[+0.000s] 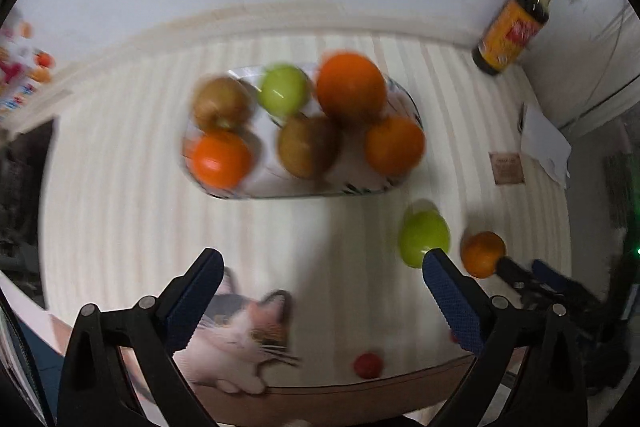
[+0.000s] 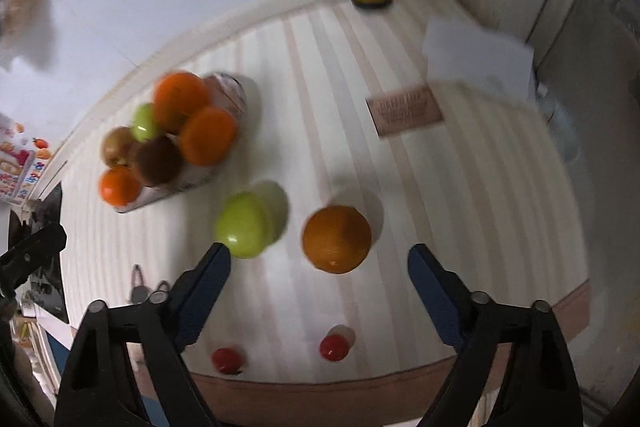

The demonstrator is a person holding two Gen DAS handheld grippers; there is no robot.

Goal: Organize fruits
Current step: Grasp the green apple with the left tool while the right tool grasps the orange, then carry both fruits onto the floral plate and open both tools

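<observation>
Cream-striped tablecloth (image 2: 460,187), green apple (image 2: 240,227), orange (image 2: 336,239)

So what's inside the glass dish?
The dish holds three oranges, two brown fruits and one green apple, partly piled up. Whatever lies under the pile is covered. A second apple and orange sit outside on the table.

Evenly lit, fairly bright, from overhead. Soft shadows beside the loose orange (image 2: 337,239) and green apple (image 2: 242,225) (highlights glinting on both). Heavily motion-blurred around the glass dish (image 1: 248,193), fruit smeared, dish rim ghosted. Strong fisheye bending toward the corners, black vignette ringing both views, far from the dish.
</observation>
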